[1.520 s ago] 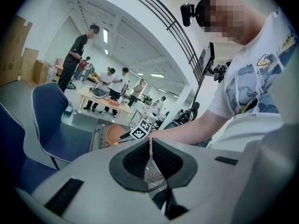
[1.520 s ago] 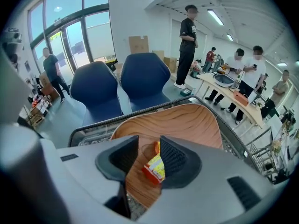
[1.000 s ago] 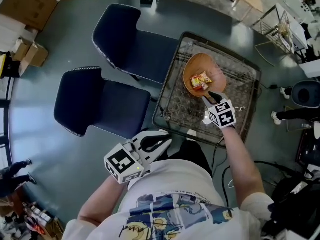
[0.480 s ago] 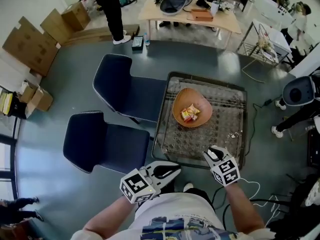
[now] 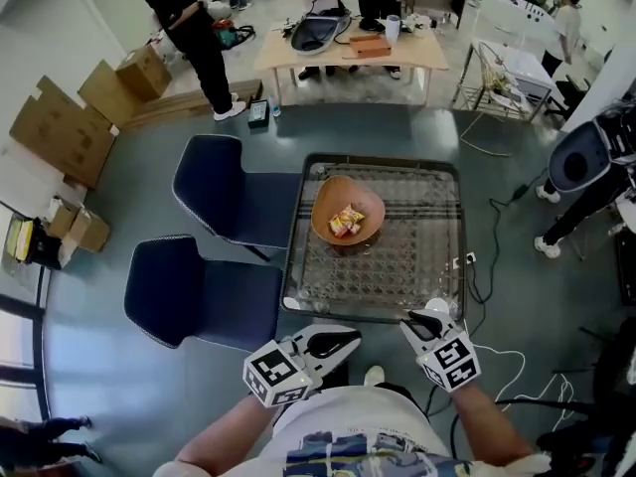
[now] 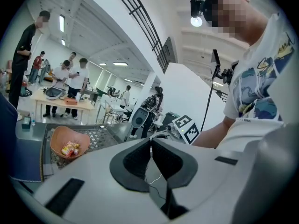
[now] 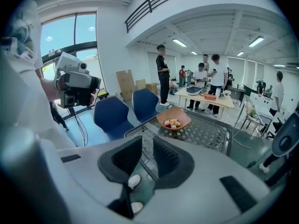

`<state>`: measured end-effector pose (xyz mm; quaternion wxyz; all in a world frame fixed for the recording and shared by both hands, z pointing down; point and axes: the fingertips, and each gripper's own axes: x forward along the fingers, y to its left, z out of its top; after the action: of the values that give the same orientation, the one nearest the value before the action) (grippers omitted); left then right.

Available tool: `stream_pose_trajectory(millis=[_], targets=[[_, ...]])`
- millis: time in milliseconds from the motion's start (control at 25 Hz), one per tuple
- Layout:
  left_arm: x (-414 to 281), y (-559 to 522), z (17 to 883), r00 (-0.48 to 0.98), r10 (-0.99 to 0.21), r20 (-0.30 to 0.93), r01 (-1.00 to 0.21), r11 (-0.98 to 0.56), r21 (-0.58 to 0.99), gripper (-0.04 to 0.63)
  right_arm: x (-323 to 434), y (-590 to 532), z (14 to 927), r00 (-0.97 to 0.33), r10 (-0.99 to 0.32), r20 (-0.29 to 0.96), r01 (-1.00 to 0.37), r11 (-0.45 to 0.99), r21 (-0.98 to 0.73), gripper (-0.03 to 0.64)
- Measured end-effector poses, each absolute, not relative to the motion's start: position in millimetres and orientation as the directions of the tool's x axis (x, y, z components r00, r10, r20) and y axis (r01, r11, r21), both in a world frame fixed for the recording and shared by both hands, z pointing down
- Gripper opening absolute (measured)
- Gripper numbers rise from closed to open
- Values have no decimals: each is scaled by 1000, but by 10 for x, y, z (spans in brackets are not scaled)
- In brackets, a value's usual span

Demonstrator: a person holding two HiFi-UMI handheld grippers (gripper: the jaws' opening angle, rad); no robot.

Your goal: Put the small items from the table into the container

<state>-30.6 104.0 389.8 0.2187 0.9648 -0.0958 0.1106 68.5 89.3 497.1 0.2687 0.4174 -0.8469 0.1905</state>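
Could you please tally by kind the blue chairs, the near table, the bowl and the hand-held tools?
Blue chairs: 2
Near table: 1
Orange bowl: 1
Tools: 2, the left tool and the right tool, its jaws closing with nothing between them
Total: 6

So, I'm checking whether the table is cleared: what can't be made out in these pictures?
Yellow-and-red snack packets in the brown wooden bowl: count and print too small, every view.
Bowl's bottom: every view, hidden under the packets.
Small white thing by the patterned glass table's right edge: head view, too small to identify.
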Motion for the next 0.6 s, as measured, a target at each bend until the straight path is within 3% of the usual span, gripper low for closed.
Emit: stream_pose_trajectory(millis=[280,600], targets=[[-33,1429,4041,947,-179,266,-276,-877,394,9,776,1136,4915,-569,-615,545,-773,626,-101,54],[212,1881,4101,948,-127,291,-245,-876,416,9,866,1632,4793,-571,-623,535,-776,621,-104,26]])
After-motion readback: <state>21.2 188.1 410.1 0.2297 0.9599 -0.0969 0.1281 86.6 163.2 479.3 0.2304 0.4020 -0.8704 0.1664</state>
